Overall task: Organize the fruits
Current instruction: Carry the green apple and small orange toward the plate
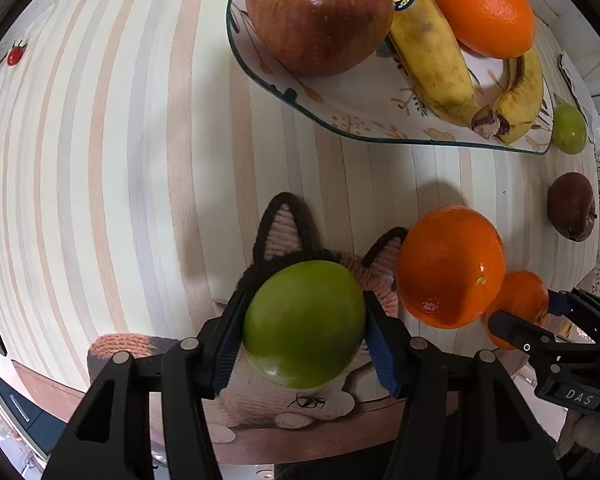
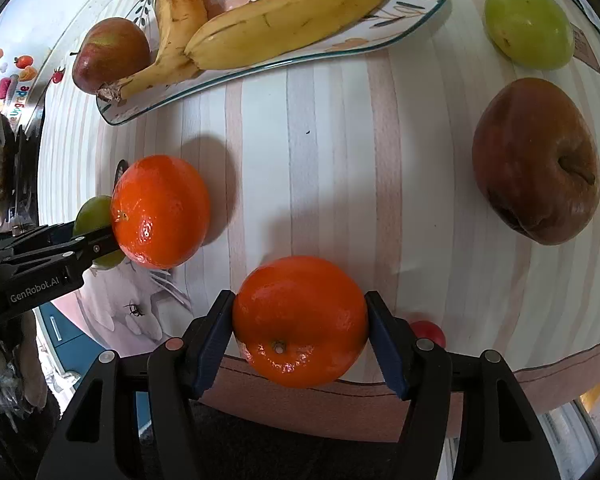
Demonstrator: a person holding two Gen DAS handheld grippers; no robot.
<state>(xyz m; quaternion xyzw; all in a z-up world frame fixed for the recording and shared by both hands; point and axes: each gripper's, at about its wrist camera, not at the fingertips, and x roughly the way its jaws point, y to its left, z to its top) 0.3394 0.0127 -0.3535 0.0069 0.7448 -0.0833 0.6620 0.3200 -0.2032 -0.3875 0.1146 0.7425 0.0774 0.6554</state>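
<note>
Left wrist view: left tool (image 1: 304, 334) clamps green apple (image 1: 304, 324) above worktop (image 1: 120, 160); right tool (image 2: 300, 332) clamps orange (image 2: 300, 320). Both probably bound for plate (image 1: 364, 120), where fruit is already grouped.

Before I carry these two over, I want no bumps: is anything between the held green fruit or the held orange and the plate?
Bare tablecloth lies between the green fruit and the plate. For the held orange, the loose orange sits just left of its path, so go straight or lift.
</note>
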